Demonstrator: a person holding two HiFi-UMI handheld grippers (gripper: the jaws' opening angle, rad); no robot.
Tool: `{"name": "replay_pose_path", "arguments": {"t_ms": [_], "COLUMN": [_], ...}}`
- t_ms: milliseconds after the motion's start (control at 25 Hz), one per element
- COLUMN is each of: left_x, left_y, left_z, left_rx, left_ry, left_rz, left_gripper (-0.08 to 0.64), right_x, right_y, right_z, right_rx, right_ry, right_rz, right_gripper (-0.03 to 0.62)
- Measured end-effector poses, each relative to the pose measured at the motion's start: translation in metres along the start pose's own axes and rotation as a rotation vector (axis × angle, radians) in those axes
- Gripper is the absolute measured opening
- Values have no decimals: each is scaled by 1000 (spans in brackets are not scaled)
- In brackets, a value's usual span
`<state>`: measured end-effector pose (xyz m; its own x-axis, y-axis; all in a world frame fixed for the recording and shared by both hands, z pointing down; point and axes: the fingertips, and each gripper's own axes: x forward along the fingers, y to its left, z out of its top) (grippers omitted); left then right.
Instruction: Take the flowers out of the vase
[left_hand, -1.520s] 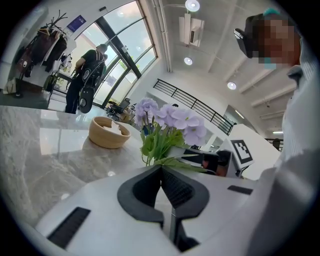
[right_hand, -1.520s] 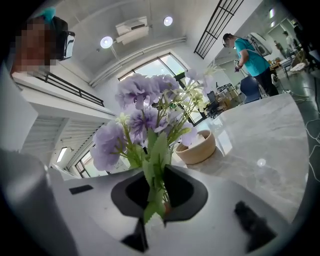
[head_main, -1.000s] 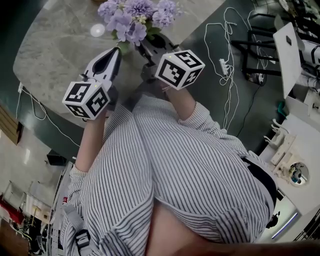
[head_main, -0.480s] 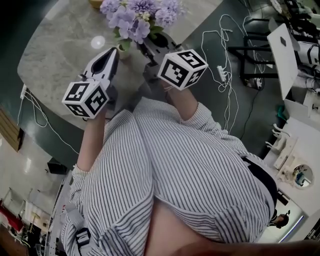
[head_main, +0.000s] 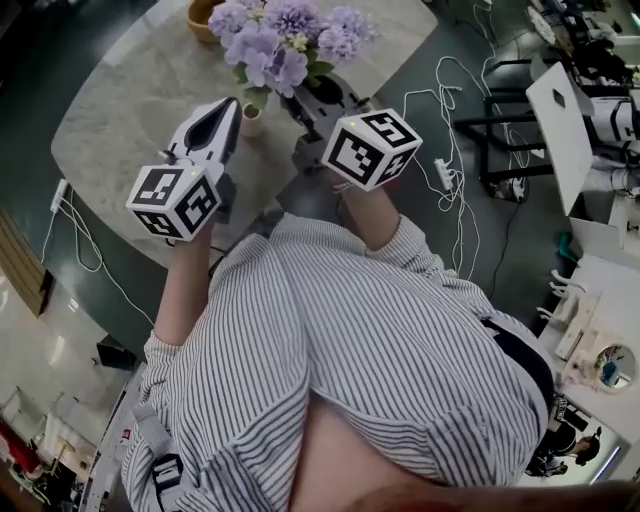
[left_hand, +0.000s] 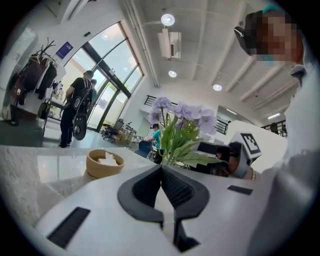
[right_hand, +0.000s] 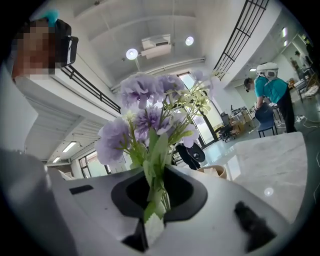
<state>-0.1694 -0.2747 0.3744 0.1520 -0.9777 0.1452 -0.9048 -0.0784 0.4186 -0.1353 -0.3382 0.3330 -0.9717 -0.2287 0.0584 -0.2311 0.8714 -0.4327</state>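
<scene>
A bunch of purple flowers (head_main: 285, 40) with green leaves stands over the marble table (head_main: 120, 120). My right gripper (head_main: 298, 98) is shut on the green stems (right_hand: 156, 192), and the blooms (right_hand: 150, 110) rise above its jaws. My left gripper (head_main: 237, 100) is shut, with nothing visible between its pads. A small pale vase (head_main: 252, 122) sits just beside and below the left gripper's tips. I cannot tell whether they touch. In the left gripper view the flowers (left_hand: 185, 117) rise right behind the closed jaw tips (left_hand: 161, 167), and the vase is hidden.
A tan bowl (head_main: 205, 15) sits on the far side of the table, also seen as the bowl (left_hand: 105, 162). White cables (head_main: 450, 150) lie on the dark floor to the right, near a white desk (head_main: 560, 110). A person with a bag (left_hand: 75, 110) stands by the glass doors.
Both grippers have risen above the table, and the flowers went up with the right one. The vase now shows lower, beside the left tips. The bowl has come into view.
</scene>
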Motion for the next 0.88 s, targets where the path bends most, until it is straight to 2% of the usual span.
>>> {"name": "replay_pose_path", "arguments": {"t_ms": [280,560,760,880], "left_x": [-3,-14,-23,-33], "left_y": [-16,-34,-42,-44], "left_z": [27,47,62,71], "left_rx": [119,150,213,211], "left_ry": [-58,-138,-163,-203], "left_rz": [16,-16,-16,-40], "left_gripper": [11,11,11,11], "right_x": [-12,-21,-29,-31], "right_y": [12,28,43,50], "right_z": [26,43,59,63], "right_rx": [-46,-63,-47,-33], "right_ry": [-40,-60,-124,-152], "right_rz": [31,51,85,102], "right_gripper": [43,43,43,43]}}
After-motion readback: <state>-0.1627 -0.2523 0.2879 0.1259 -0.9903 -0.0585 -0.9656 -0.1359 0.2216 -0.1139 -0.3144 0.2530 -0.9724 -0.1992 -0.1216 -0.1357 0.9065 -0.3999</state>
